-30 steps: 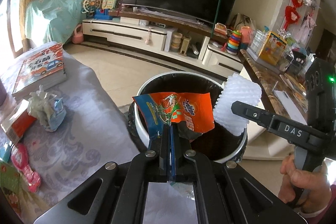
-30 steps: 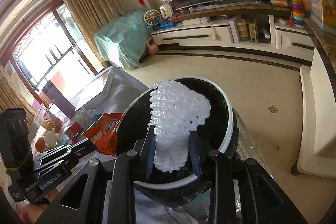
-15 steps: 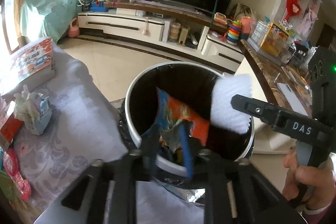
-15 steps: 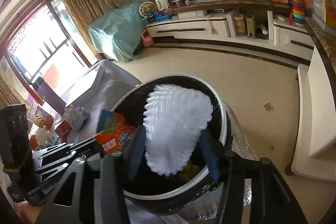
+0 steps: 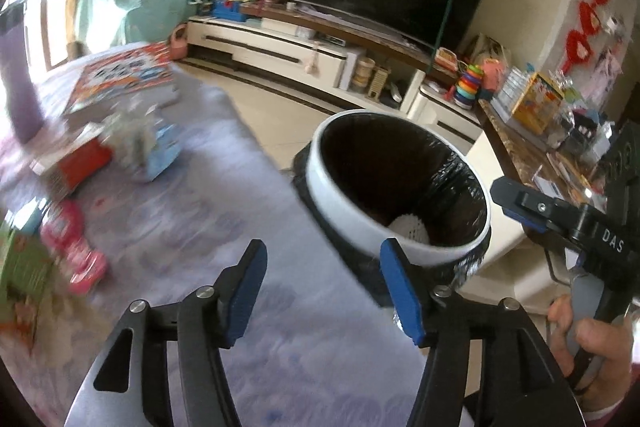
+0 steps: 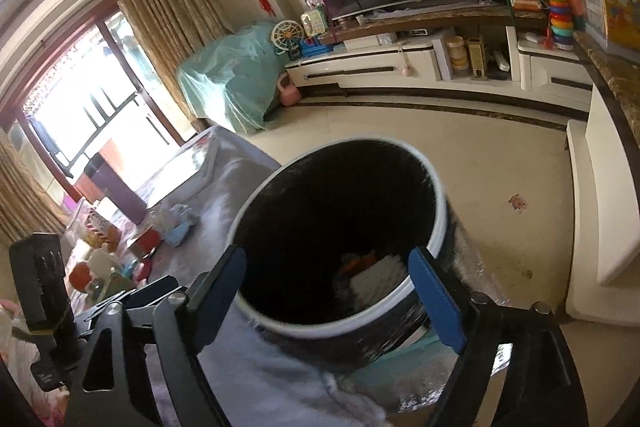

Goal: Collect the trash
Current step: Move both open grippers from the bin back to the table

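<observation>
The left gripper [image 5: 322,283] hung over the table [image 5: 224,195] beside the bin [image 5: 400,187], its jaws opening with nothing between them. The right gripper [image 6: 324,287] stood over the bin's near rim, jaws also opening and empty; a hand [image 5: 588,343] showed on its handle. Down in the bin lay a white foam net [image 6: 372,277] with an orange wrapper [image 6: 356,261] just beside it, both resting low against the black liner.

More trash waited on the table: a crumpled tissue [image 5: 136,131] near a red box [image 5: 76,163], a pink packet [image 5: 76,255] closer to the edge, and a green one [image 5: 20,267] at the far left. A book [image 5: 124,75] lay beyond them, which I took to be no trash.

The step in hand looked like turning back for the next piece. To do it well, I thought, each gripper should finish spreading before it reached anything, then come down on one item squarely, pads either side of its bulk. The tissue would crush easily, so a pinch through its middle seemed best. The flat packets would want a low approach at an edge, or the pads would skid over them.
</observation>
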A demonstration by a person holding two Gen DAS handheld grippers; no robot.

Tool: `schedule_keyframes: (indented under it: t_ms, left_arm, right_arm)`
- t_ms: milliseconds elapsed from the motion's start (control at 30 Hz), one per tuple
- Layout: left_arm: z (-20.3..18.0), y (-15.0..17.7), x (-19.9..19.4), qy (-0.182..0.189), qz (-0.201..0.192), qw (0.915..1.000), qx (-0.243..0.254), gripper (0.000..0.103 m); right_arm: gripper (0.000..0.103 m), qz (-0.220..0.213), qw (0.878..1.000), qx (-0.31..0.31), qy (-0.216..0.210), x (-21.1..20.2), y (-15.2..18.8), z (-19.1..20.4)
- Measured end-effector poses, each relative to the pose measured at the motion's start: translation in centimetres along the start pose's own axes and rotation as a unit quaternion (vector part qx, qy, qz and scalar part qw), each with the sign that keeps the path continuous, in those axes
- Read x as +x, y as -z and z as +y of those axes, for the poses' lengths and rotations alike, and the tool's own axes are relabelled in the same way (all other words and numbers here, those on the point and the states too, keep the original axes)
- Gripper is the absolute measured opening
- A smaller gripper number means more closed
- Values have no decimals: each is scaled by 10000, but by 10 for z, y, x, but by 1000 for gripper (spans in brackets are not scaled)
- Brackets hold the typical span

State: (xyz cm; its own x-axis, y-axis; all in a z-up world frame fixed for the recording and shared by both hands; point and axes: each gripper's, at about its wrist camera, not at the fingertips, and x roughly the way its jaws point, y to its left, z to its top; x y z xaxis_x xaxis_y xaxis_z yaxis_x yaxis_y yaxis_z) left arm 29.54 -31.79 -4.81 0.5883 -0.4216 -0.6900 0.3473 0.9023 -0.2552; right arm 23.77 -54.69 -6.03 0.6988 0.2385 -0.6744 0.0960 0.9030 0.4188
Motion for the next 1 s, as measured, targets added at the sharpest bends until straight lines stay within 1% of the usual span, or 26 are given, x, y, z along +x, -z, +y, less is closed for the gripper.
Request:
schedule_keyframes:
  t_ms: [100, 267, 467, 800, 1000]
  left_arm:
    - [12, 17, -19, -29, -54, 9999, -127, 60]
    - [31, 49, -51, -206, -114, 9993, -292, 60]
    - [57, 80, -87, -414, -139, 9971, -616, 60]
    - [89, 111, -135, -816, -220, 9900, -1126, 60]
    - [105, 117, -155, -982, -280, 9861, -1310, 60]
  right_arm:
    - [89, -3, 9999, -5, -121, -2, 13, 13]
    - [89, 54, 9994, -141, -326, -1, 32, 38]
    - [89, 288, 9974, -331, -578, 8, 53, 69]
    - [89, 568, 9921, -693, -876, 26, 72, 116]
    - [89, 685, 9887, -874, -1006, 38, 79, 137]
